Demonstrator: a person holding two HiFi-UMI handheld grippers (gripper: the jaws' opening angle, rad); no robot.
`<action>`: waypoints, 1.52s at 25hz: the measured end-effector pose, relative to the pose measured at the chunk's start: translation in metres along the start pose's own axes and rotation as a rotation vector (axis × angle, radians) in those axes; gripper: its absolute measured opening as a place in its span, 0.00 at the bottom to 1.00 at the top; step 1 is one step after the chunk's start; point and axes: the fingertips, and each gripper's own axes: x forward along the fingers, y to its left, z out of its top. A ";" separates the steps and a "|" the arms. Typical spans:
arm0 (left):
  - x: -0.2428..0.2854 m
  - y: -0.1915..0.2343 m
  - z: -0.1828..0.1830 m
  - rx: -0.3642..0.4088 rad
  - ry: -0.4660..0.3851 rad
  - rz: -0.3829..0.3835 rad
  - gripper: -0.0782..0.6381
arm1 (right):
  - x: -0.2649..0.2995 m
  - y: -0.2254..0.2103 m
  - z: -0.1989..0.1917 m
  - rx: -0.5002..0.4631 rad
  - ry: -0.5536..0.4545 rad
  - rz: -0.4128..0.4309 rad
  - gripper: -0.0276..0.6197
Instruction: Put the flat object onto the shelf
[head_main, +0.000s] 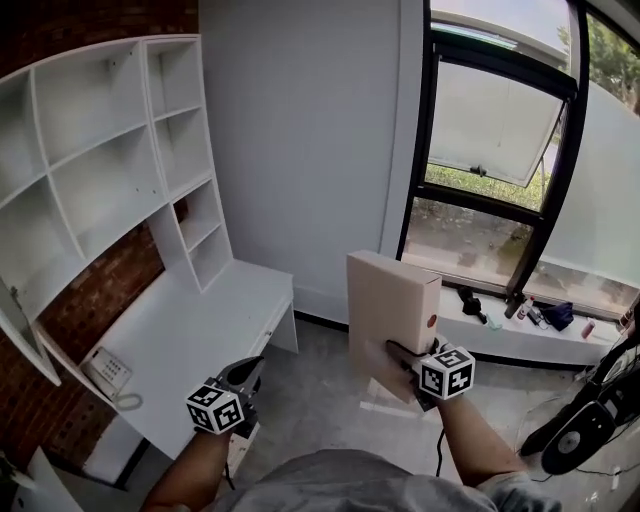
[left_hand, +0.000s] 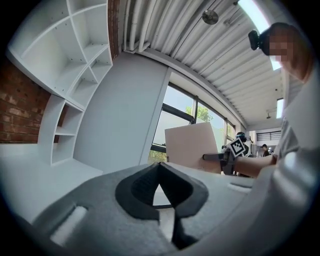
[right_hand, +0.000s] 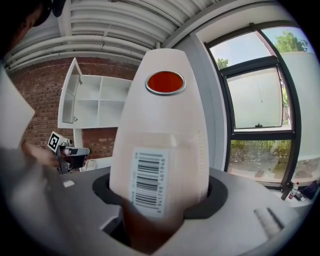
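The flat object is a pale pink box (head_main: 390, 305) with a red dot and a barcode on its narrow edge (right_hand: 162, 130). My right gripper (head_main: 405, 362) is shut on its lower end and holds it upright over the floor, right of the desk. The box also shows in the left gripper view (left_hand: 192, 145). The white shelf (head_main: 100, 150) with several empty compartments hangs on the brick wall at the upper left. My left gripper (head_main: 252, 372) hovers by the desk's front corner, shut and empty; its jaw tips meet (left_hand: 159, 172).
A white desk (head_main: 190, 340) stands under the shelf, with a telephone (head_main: 108, 373) on its near end. A window sill (head_main: 520, 335) at the right carries small bottles and dark items. Black equipment (head_main: 580, 425) stands on the floor at the far right.
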 end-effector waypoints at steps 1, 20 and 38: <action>0.005 0.015 0.005 0.000 0.001 -0.002 0.11 | 0.014 -0.001 0.004 0.004 -0.001 -0.004 0.52; 0.130 0.163 0.045 -0.005 -0.044 0.134 0.11 | 0.193 -0.116 0.050 0.003 0.027 0.053 0.52; 0.224 0.237 0.079 0.010 -0.064 0.201 0.11 | 0.297 -0.193 0.100 -0.032 0.014 0.107 0.52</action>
